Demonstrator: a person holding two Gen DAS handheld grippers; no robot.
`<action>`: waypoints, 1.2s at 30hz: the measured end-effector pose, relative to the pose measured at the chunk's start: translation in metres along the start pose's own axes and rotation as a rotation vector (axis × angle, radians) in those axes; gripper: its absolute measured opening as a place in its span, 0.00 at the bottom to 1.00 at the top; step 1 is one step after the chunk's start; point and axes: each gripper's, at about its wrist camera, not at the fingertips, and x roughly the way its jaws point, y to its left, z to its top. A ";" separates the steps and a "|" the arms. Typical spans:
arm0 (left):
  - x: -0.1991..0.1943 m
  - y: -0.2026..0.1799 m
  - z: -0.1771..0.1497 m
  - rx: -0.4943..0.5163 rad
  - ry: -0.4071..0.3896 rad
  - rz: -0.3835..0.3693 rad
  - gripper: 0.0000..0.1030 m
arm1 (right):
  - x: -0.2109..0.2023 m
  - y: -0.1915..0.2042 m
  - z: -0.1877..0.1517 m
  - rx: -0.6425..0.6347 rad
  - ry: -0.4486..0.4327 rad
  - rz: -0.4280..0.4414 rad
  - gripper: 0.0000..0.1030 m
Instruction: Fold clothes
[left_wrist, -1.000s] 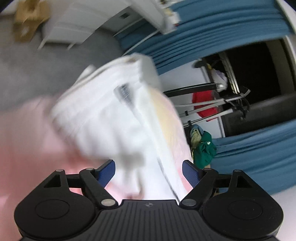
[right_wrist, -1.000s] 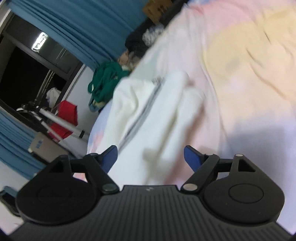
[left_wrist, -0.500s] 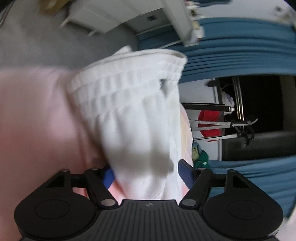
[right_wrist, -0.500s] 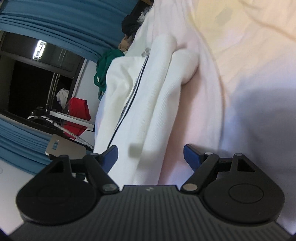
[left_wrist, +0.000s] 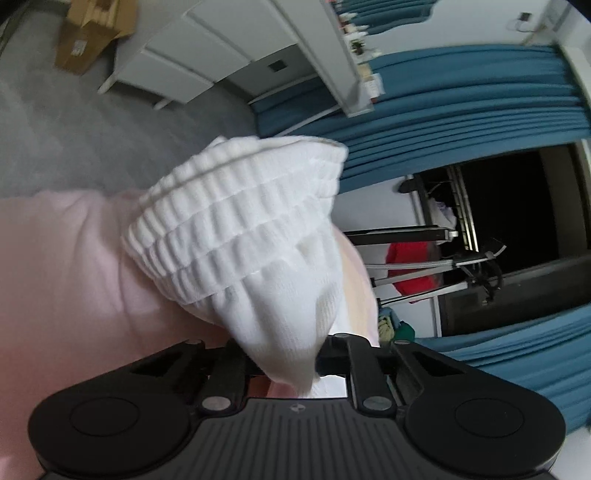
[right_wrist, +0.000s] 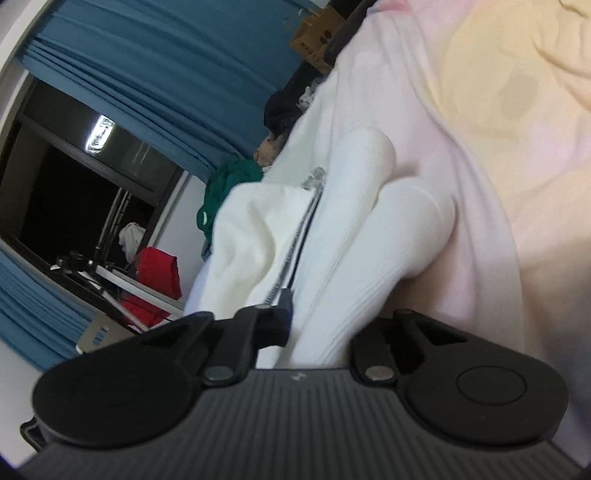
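Over the pink bedsheet (left_wrist: 66, 266), a white ribbed garment (left_wrist: 251, 236) is held up at both ends. The left gripper (left_wrist: 291, 354) is pinched on its near edge, the gathered waistband lifted toward the far side. The right gripper (right_wrist: 314, 328) is clamped on the two tube-like folds (right_wrist: 365, 236). The garment appears doubled lengthwise; whether further folds are needed cannot be told, and it is not laid flat.

Black ribbed tool (left_wrist: 291, 354) bodies, silver screws.

Partial "MAGIC" print on a cardboard box (right_wrist: 314, 44)
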 end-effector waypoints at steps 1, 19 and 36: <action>-0.005 -0.002 0.001 0.003 -0.006 -0.016 0.13 | -0.006 0.004 0.001 -0.015 -0.007 -0.001 0.10; -0.101 0.020 0.038 -0.136 0.018 -0.073 0.12 | -0.163 -0.006 0.007 0.119 0.108 -0.133 0.10; -0.147 -0.063 -0.017 0.478 -0.023 0.216 0.66 | -0.250 -0.039 0.008 0.246 0.045 -0.263 0.63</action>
